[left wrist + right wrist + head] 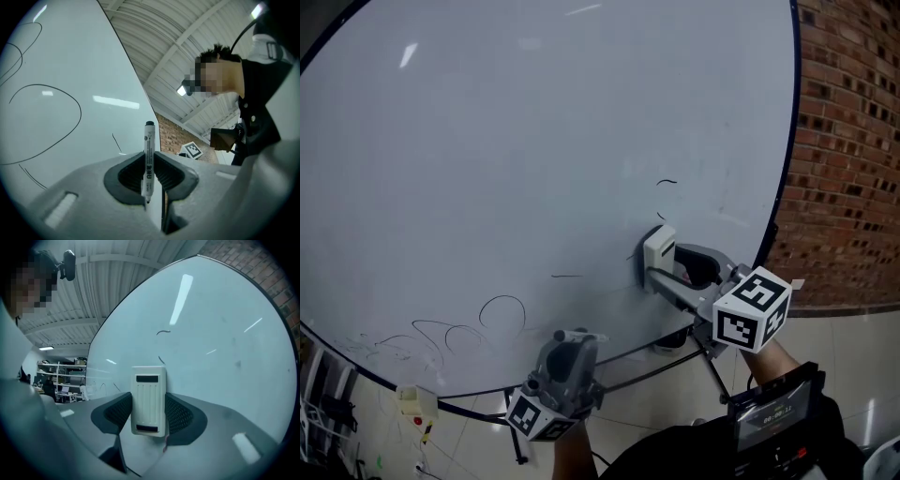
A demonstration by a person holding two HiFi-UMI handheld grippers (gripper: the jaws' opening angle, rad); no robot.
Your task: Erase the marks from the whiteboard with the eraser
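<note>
Head view: the right tool (656, 272) holds the eraser (659, 251) against the whiteboard (534, 122) at centre right, below a small curved mark (667, 182) and near the right edge; bare board fills the upper left. Left gripper view: the left tool (150, 176) pinches an upright marker (148, 154). Right gripper view: jaws clamp the eraser's sides.

Reference: red brick wall (848, 141), pale mortar joints, running bond.

Foot of the wall: a dark skirting band, then a glossy floor (853, 342) of large light tiles with thin joints.

Above the wall: pitched ceiling (187, 42), white corrugated sheet on pale beams and purlins.

Far across the room from the wall: open metal shelving (58, 373), loaded, items too small to tell. One lit strip light (46, 348) sits on the ceiling above the shelving. That end of the room is dimmer than the wall end.
</note>
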